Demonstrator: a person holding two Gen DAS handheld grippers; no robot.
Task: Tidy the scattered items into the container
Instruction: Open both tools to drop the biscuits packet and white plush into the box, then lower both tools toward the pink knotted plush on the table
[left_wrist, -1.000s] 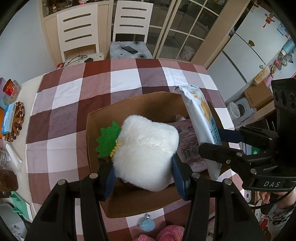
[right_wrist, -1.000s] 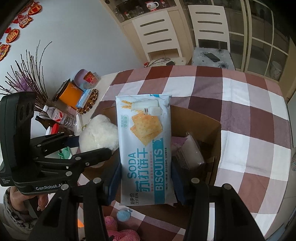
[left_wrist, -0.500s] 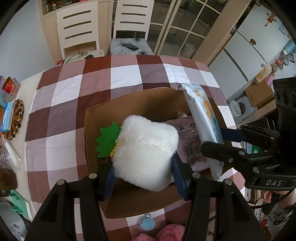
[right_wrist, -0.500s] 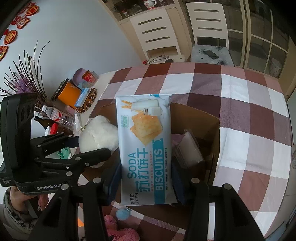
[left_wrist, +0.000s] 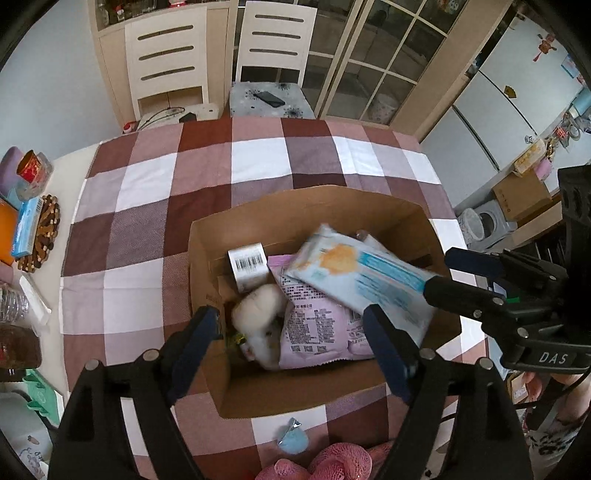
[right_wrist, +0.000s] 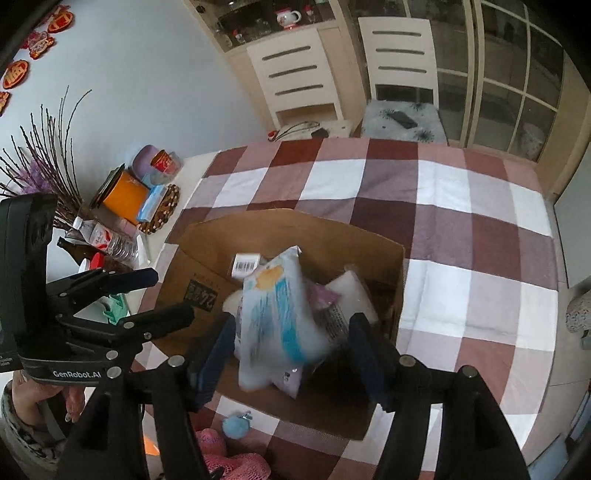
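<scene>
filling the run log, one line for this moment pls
left gripper: open | right gripper: open | plush toy, biscuit pack: in cardboard box

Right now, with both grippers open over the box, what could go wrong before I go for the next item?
The biscuit pack looks blurred, likely still settling, and lies slanted over the purple packet; it might slide toward the cardboard box wall. The left gripper and right gripper sit close together, so turning either could knock the other. The blue pompom and pink mesh bag lie near the table edge; a clumsy reach could push them off.
</scene>
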